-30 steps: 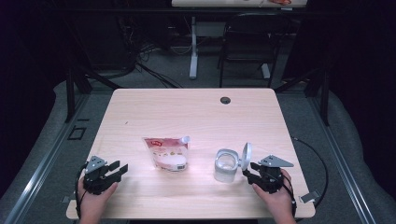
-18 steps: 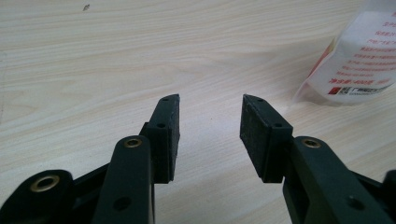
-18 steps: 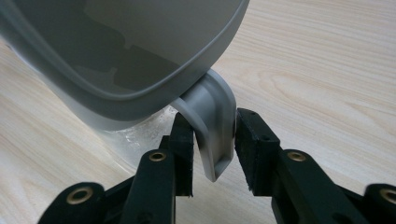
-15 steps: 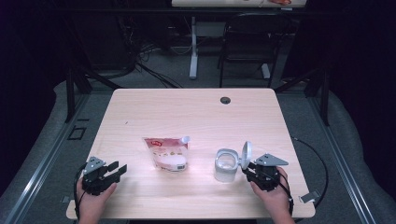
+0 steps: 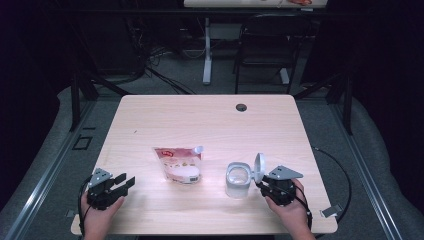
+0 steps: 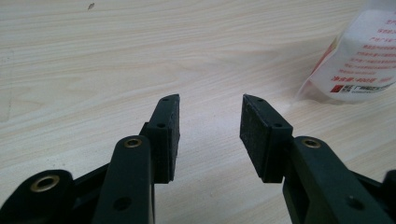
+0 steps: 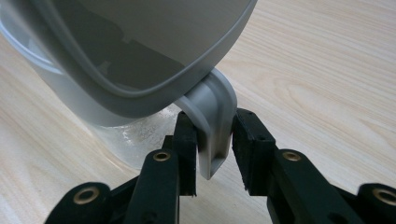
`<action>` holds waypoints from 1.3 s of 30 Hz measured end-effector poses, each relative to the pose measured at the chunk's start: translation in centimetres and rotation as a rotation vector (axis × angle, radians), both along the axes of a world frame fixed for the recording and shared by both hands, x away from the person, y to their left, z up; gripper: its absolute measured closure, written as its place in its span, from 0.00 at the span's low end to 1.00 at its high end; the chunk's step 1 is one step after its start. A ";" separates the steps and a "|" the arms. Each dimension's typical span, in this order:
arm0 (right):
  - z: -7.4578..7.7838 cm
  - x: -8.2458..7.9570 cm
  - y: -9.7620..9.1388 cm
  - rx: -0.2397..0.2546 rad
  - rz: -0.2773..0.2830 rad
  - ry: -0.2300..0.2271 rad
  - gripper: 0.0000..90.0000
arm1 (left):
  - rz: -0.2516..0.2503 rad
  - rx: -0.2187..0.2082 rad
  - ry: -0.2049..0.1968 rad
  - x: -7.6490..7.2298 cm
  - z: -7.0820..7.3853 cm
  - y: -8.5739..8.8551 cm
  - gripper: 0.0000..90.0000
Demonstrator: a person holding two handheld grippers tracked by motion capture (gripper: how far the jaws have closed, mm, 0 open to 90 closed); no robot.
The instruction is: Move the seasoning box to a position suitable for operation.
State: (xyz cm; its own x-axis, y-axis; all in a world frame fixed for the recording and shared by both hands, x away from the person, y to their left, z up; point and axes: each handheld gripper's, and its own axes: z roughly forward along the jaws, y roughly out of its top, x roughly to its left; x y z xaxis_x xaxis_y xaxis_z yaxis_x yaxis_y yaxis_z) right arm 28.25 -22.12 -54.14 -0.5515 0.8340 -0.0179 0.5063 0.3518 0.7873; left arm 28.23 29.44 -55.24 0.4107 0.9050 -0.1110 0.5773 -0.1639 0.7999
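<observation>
A grey lidded container (image 5: pixel 237 180) stands at the front right of the table, its round lid (image 5: pixel 260 167) flipped up. In the right gripper view the lid (image 7: pixel 140 42) looms close and the container's grey handle (image 7: pixel 212 105) sits between the pads. My right gripper (image 7: pixel 212 123) has just been closing and is now shut on that handle; from above, the right gripper (image 5: pixel 262 186) is at the container's right side. A white and red pouch (image 5: pixel 179 164) lies flat mid-table. My left gripper (image 5: pixel 125 182) rests open at the front left, the pouch (image 6: pixel 359 60) ahead of its empty jaws.
The wooden table (image 5: pixel 200 120) has a dark cable hole (image 5: pixel 241 107) near its far edge. A chair (image 5: pixel 265 45) and a desk leg (image 5: pixel 206 50) stand beyond it on the dark floor. Cables trail from both grippers.
The right gripper has edged left toward the container and closed its jaws onto the handle below the raised lid. The left gripper and the pouch have stayed put.
</observation>
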 end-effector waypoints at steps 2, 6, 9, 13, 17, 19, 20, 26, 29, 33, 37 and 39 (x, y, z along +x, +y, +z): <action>0.0 0.0 0.1 -0.008 0.018 0.002 0.79 | 0.000 -0.001 -0.002 0.0 0.0 0.0 0.65; 0.1 -0.2 0.4 -0.015 0.042 0.003 0.79 | 0.000 -0.001 -0.003 0.0 -0.1 0.0 0.65; 0.1 -0.2 0.6 -0.015 0.073 0.004 0.79 | -0.002 -0.002 -0.001 0.0 0.0 -0.1 0.65; 0.0 -0.2 0.9 -0.006 0.107 0.004 0.79 | -0.005 -0.001 -0.001 0.0 -0.1 -0.1 0.65; 0.0 0.0 0.7 0.006 0.107 0.008 0.80 | -0.006 0.001 -0.001 0.0 -0.1 -0.2 0.65; 0.0 0.1 0.6 0.013 0.104 0.010 0.80 | -0.008 0.003 -0.001 0.0 -0.1 -0.2 0.65; -0.1 0.3 0.4 0.031 0.091 0.015 0.81 | -0.009 0.003 -0.001 0.0 -0.1 -0.3 0.65; -0.3 0.9 -0.2 0.073 0.045 0.022 0.78 | -0.016 0.011 0.005 0.0 -0.1 -0.4 0.65; -0.4 1.2 -0.4 0.099 0.028 0.032 0.76 | -0.017 0.009 0.005 0.0 -0.1 -0.4 0.65; -0.4 1.2 -0.9 0.121 0.008 0.053 0.73 | -0.013 0.008 0.004 0.0 -0.1 -0.4 0.65; -0.4 1.0 -1.1 0.125 0.010 0.060 0.76 | -0.011 0.007 0.001 -0.1 -0.1 -0.3 0.65; -0.3 0.9 -1.2 0.123 0.007 0.064 0.77 | -0.011 0.007 -0.001 -0.1 -0.1 -0.3 0.65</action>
State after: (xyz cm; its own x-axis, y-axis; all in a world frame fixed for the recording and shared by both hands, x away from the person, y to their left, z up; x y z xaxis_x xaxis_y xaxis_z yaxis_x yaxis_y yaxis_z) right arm 29.13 -23.32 -54.47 -0.5545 0.8236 0.1191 0.5545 0.2589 0.7909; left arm 28.16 29.19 -55.30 0.4210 0.9011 -0.1043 0.5748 -0.1760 0.7992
